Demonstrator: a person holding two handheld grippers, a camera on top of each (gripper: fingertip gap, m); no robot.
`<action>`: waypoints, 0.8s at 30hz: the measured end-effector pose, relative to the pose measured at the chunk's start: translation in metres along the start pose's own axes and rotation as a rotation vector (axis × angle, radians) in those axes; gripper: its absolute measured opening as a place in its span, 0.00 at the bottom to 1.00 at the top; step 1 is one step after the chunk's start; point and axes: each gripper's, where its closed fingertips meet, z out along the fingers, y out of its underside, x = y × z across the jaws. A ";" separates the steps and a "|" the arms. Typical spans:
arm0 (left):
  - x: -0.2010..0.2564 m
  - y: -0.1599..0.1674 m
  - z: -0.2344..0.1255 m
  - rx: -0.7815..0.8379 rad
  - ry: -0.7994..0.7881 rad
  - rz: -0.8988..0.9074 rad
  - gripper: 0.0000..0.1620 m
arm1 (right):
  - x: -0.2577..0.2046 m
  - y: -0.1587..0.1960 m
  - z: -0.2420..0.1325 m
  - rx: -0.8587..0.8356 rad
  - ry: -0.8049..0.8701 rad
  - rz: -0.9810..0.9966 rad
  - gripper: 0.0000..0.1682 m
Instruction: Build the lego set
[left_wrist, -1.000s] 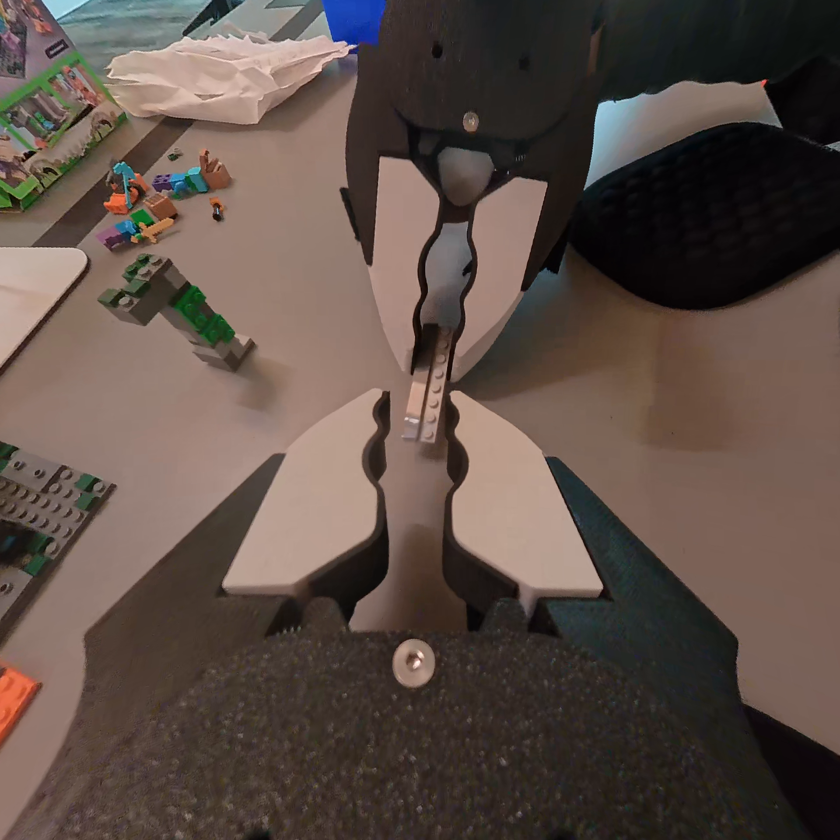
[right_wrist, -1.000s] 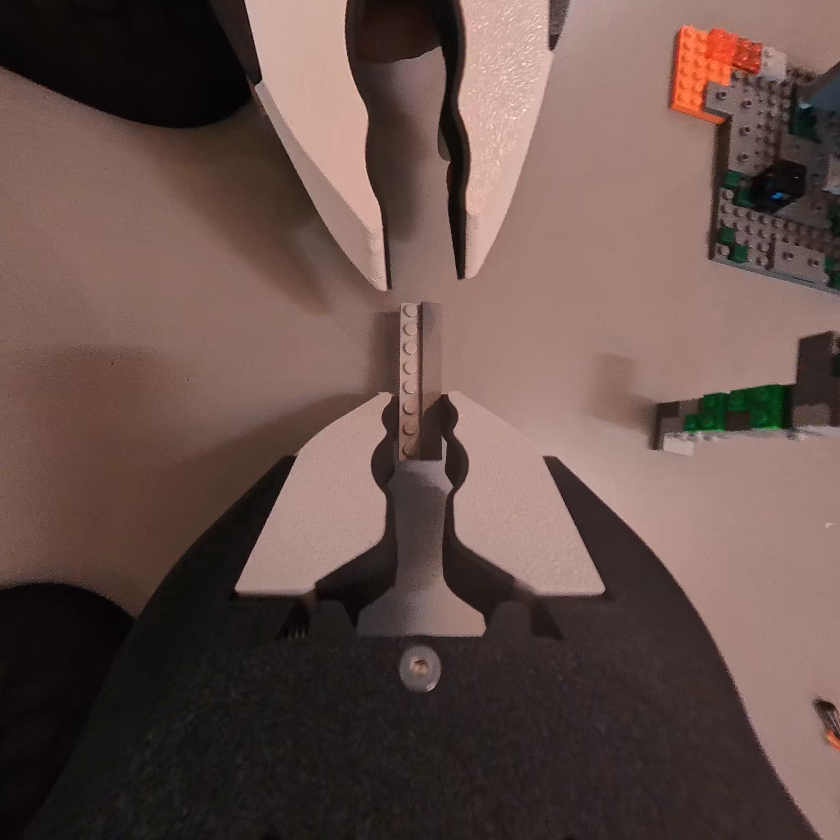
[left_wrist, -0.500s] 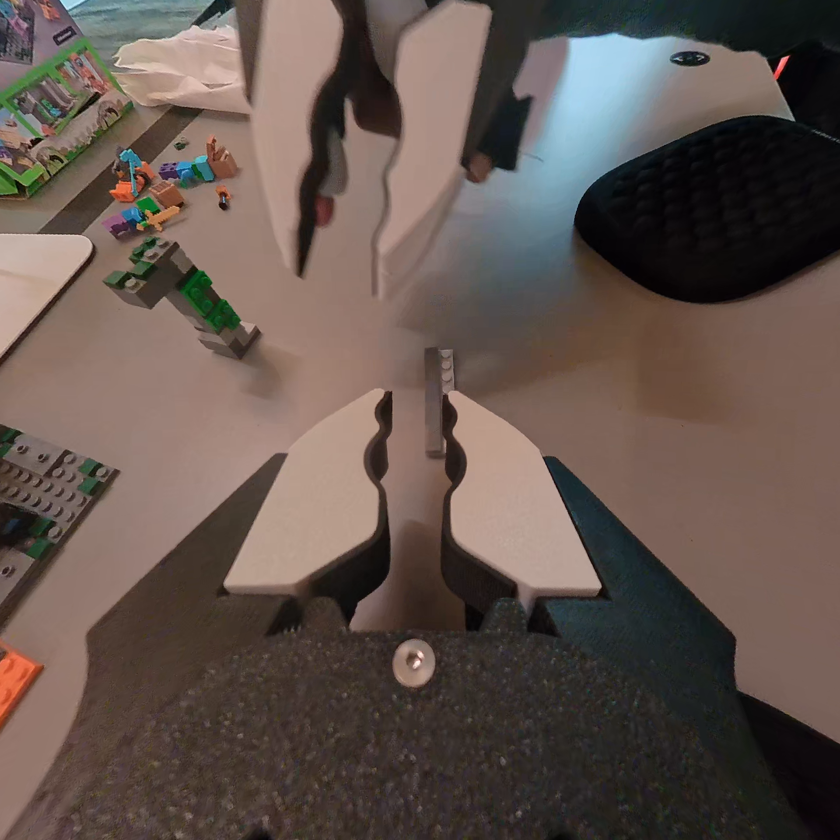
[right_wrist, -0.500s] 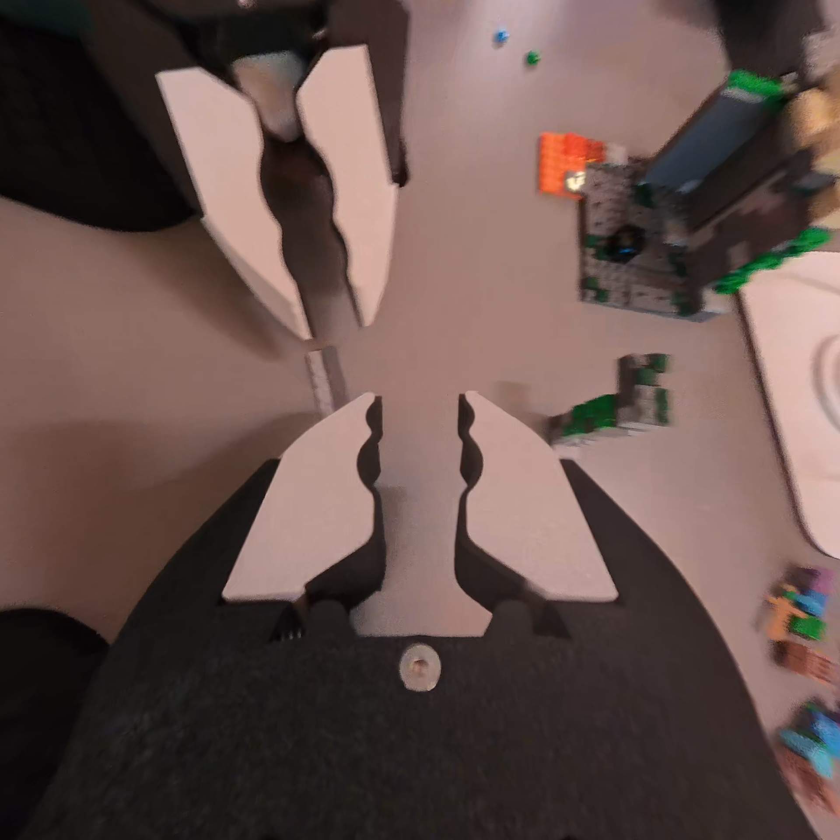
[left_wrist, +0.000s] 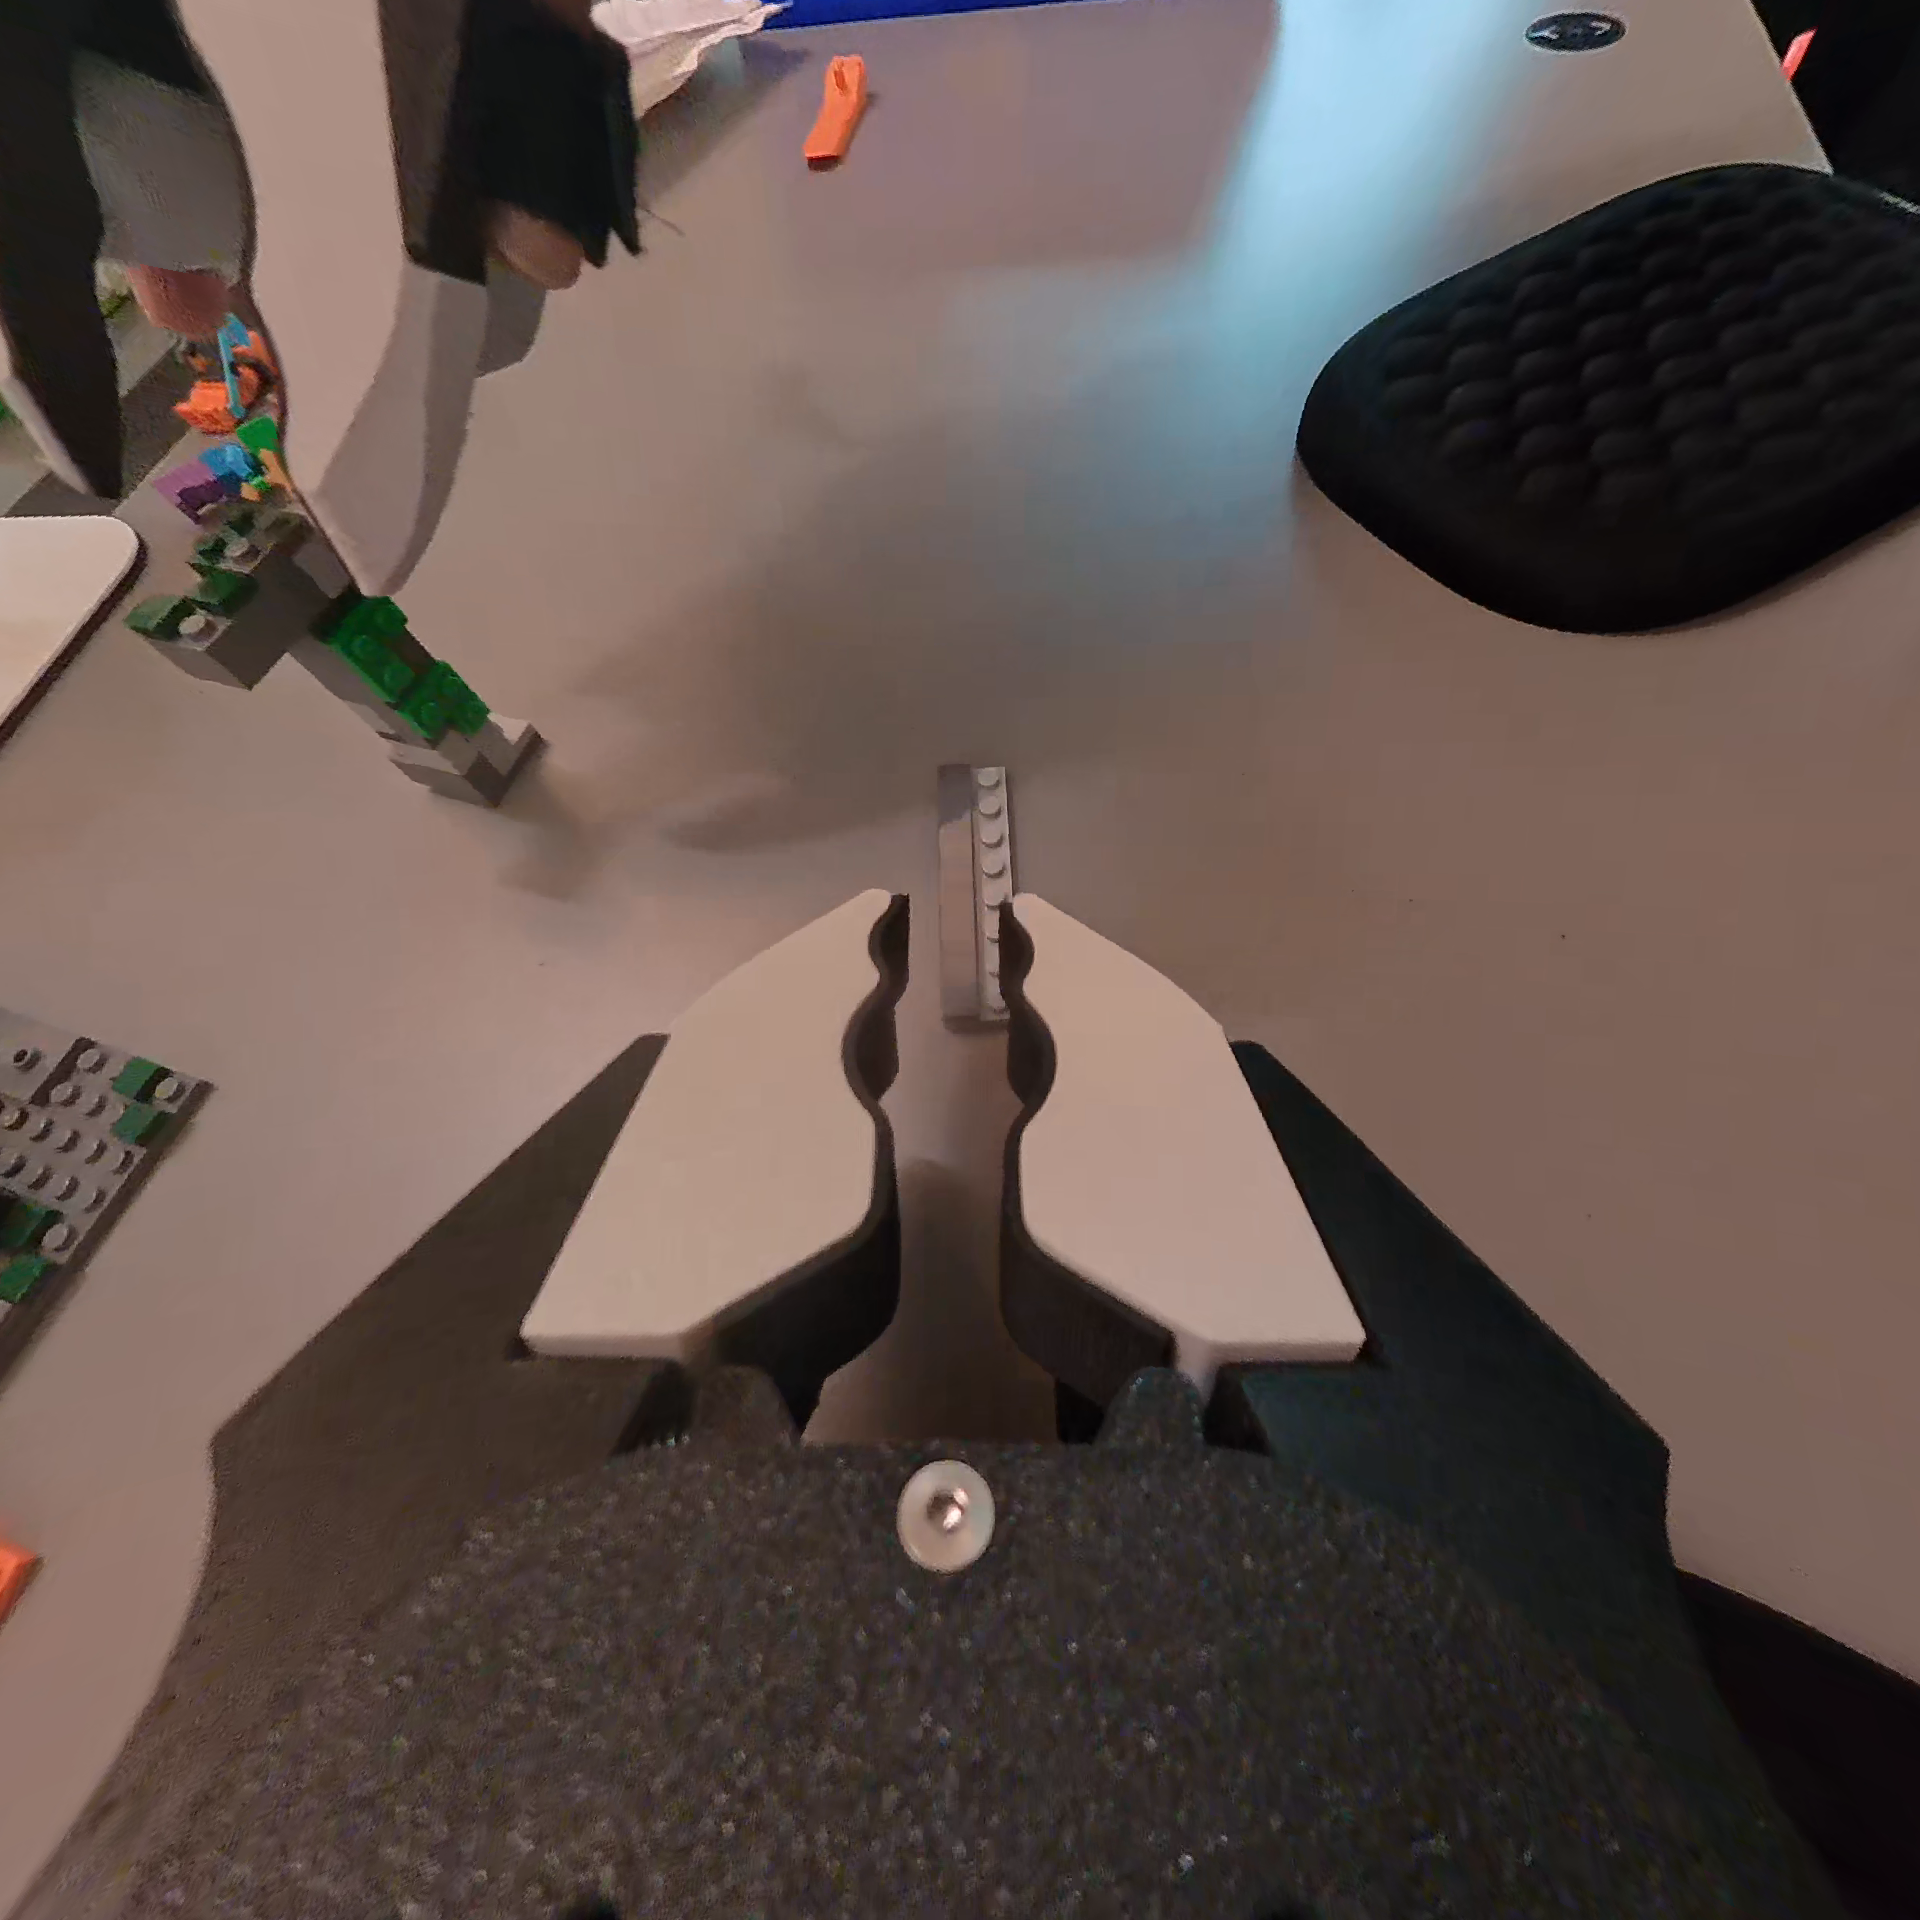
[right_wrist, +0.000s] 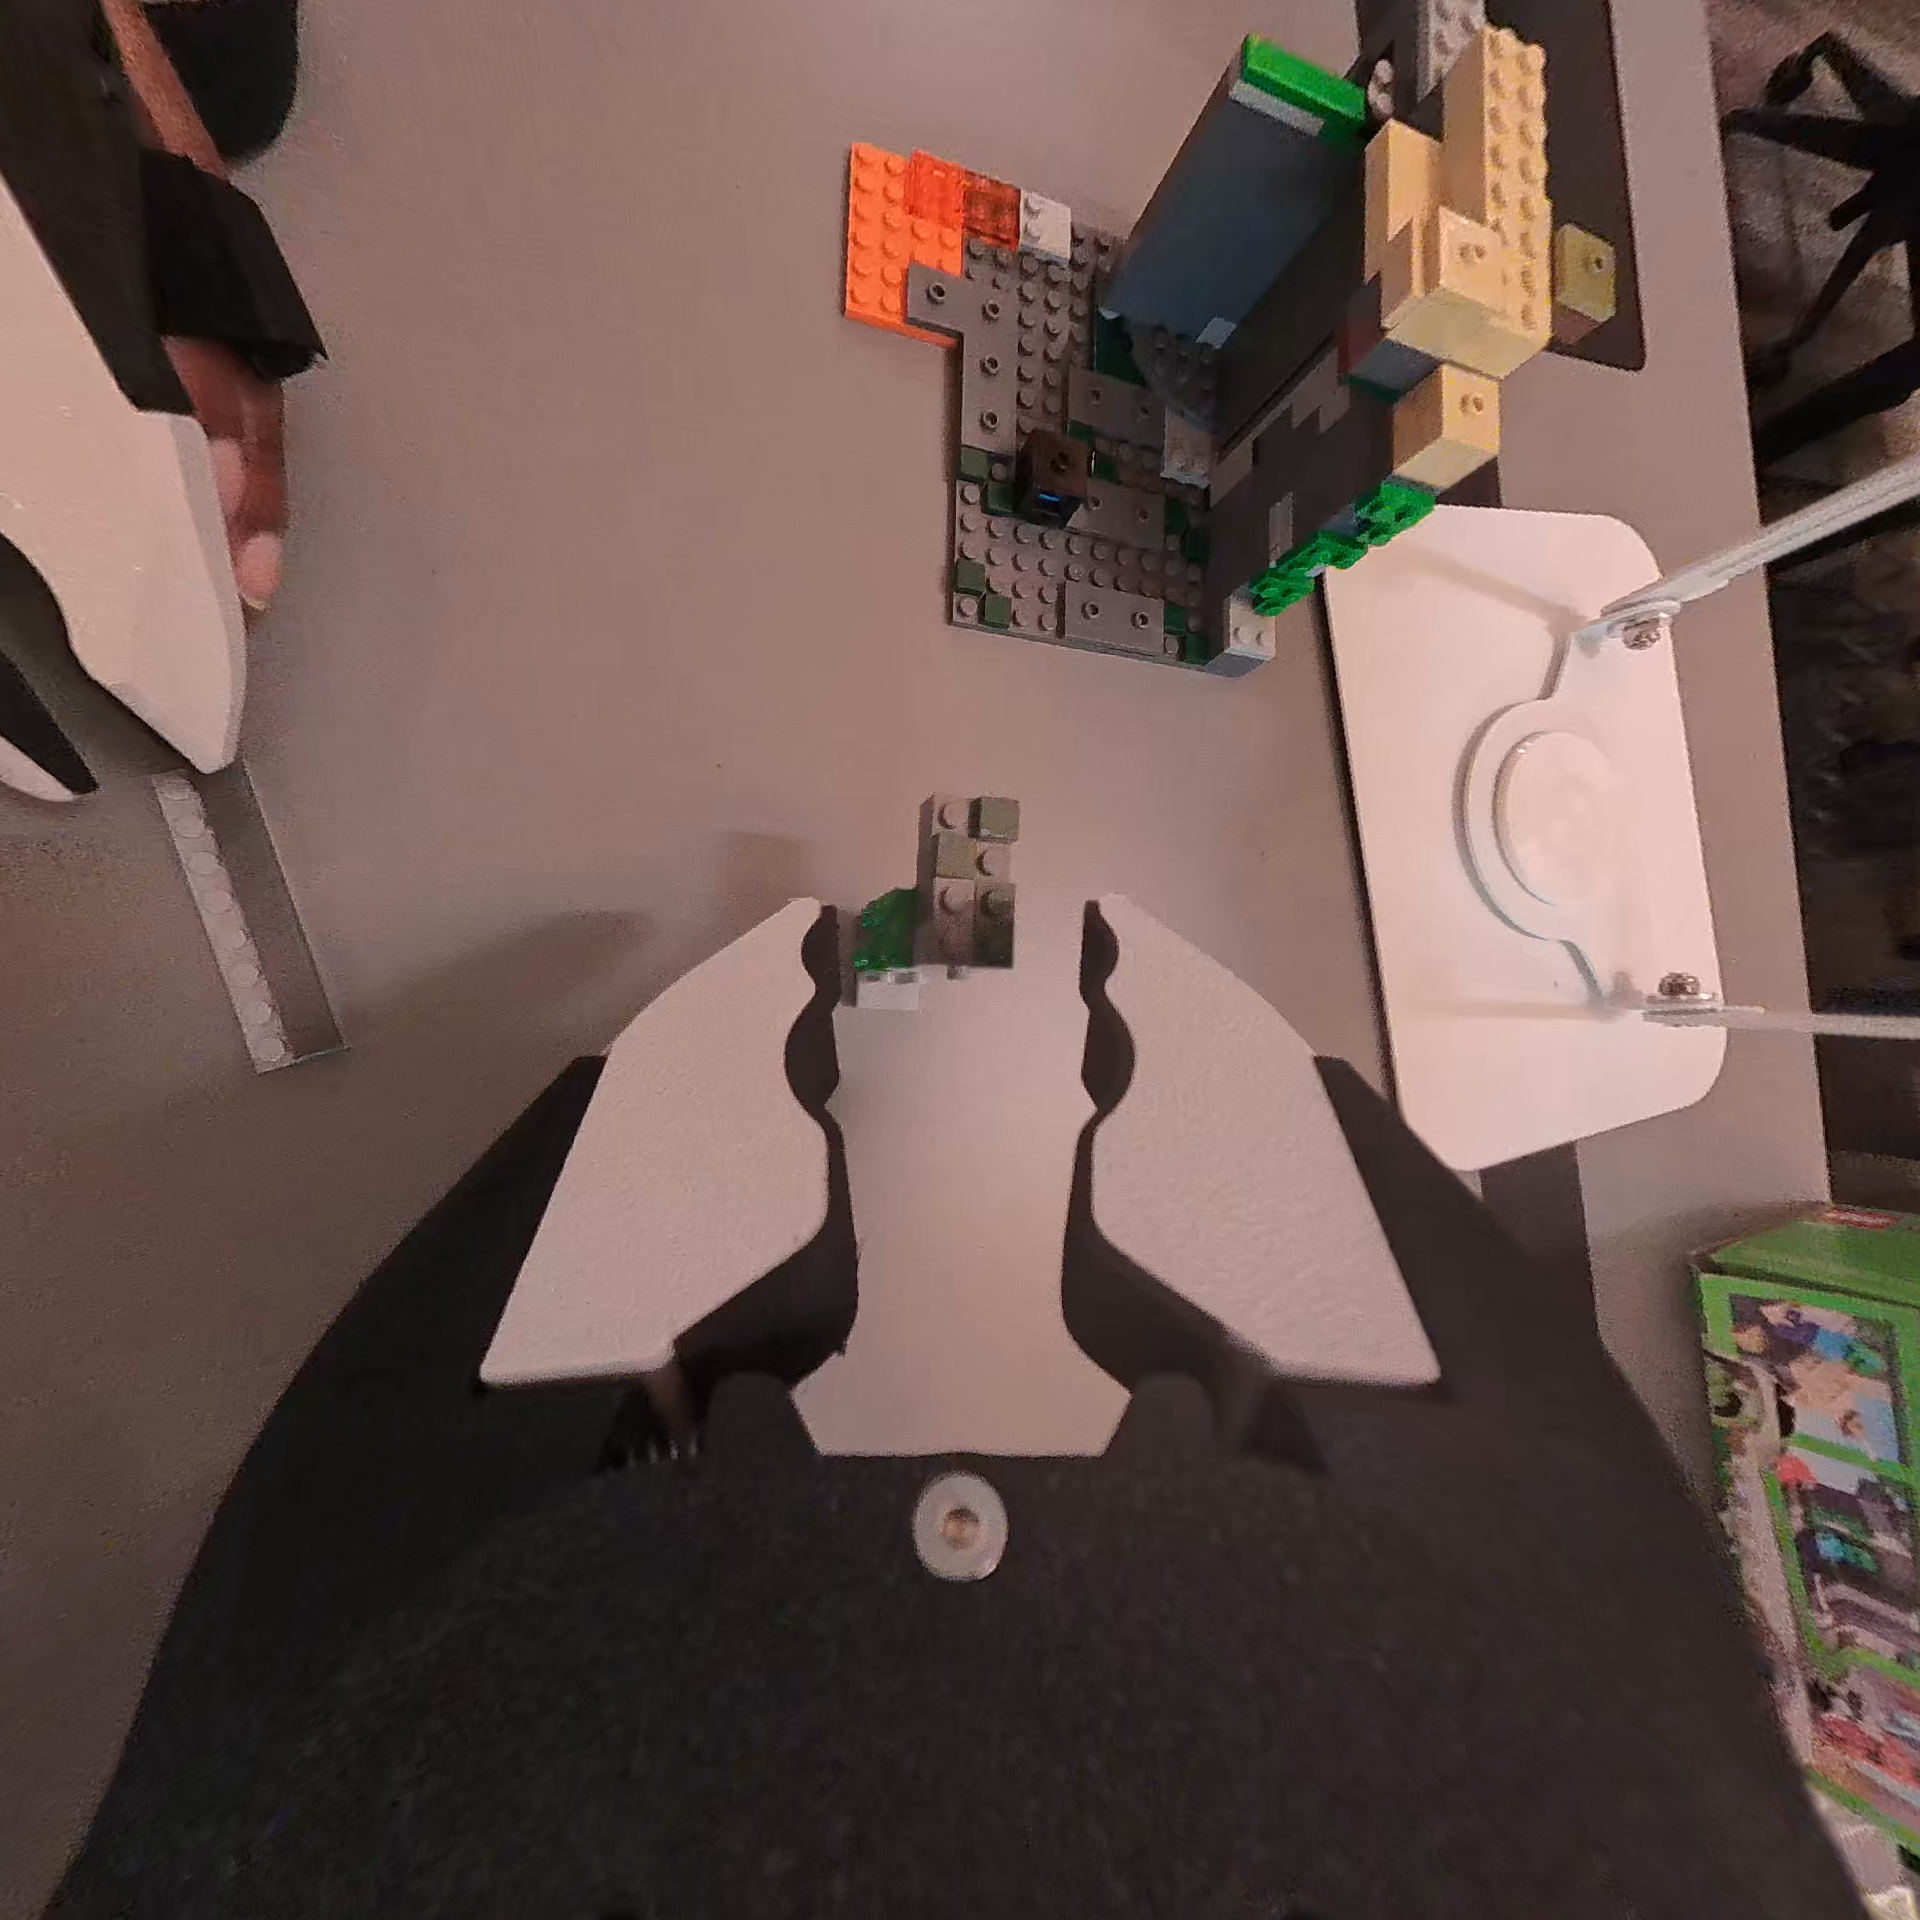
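A long grey plate lies on its edge on the table, its near end between my left gripper's tips. The left jaws are open, with a gap on the plate's left side. The plate also shows in the right wrist view, below the left gripper. My right gripper is open and empty, its tips either side of a small grey and green build. In the left wrist view the right gripper hangs over that build. The main model stands beyond on its grey baseplate.
A white stand base and the green set box lie to the right. A black padded rest sits at the far right. Loose coloured pieces and an orange tool lie farther off. The baseplate corner is at left. To reach the main model in a straight line is about 20 cm for my right fingers, about 25 cm for my left.
My right gripper let go of the grey plate, opened wide and swung over to the grey and green build. The plate stays between my left gripper's open tips.
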 end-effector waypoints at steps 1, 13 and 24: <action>0.000 0.000 0.000 0.001 0.000 0.000 0.10 | 0.001 0.000 0.002 -0.012 -0.010 -0.005 0.26; 0.000 -0.001 -0.001 0.011 -0.010 0.005 0.09 | 0.001 0.004 0.006 -0.062 -0.035 0.004 0.10; -0.014 -0.024 -0.015 0.188 0.011 -0.156 0.16 | -0.064 -0.019 -0.045 0.139 -0.256 -0.125 0.10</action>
